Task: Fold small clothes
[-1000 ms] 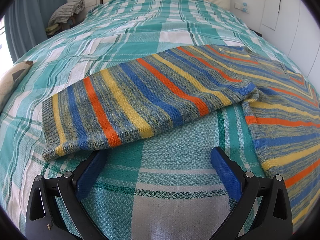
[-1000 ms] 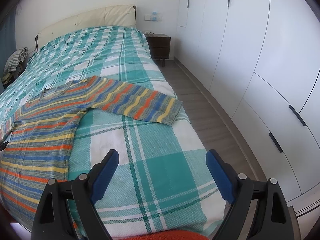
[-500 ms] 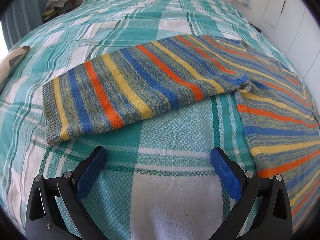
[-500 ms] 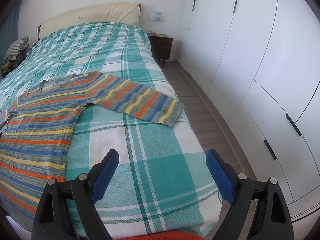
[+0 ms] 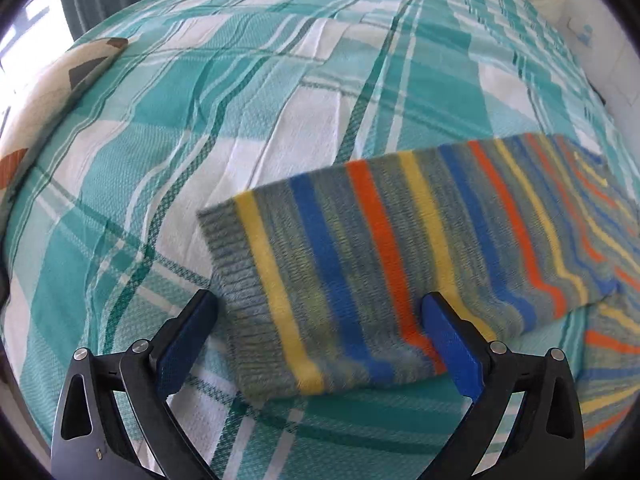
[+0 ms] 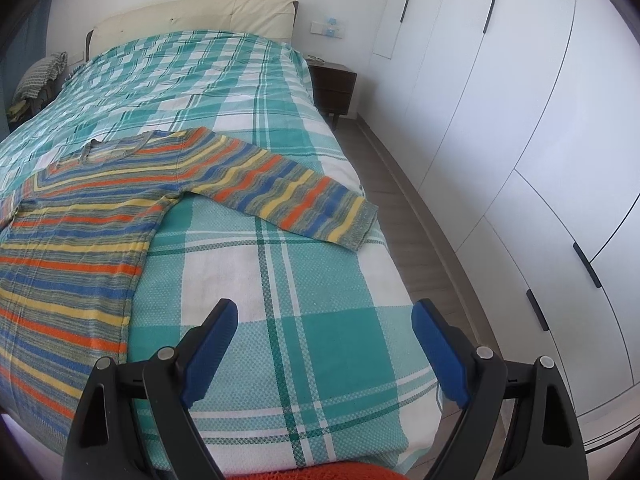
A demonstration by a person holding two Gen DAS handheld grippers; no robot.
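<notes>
- One striped sweater (image 6: 80, 240)
- One bed (image 6: 280, 280) with one plaid cover
- Two tools: left tool (image 5: 320, 312), right tool (image 6: 325, 320)
- One nightstand (image 6: 334, 84)

A: Your left wrist view is bright with daylight from a blown-out window (image 5: 24, 36) at the upper left, but the striped sweater sleeve (image 5: 380, 264) is smeared with motion blur.

B: And your right?

A: Sharp and evenly lit; the white wardrobe doors (image 6: 520, 120) read soft, with no hard glare. Shadows on the bed cover (image 6: 280, 280) are faint. In both views the fisheye bends straight lines and darkens the corners.
</notes>
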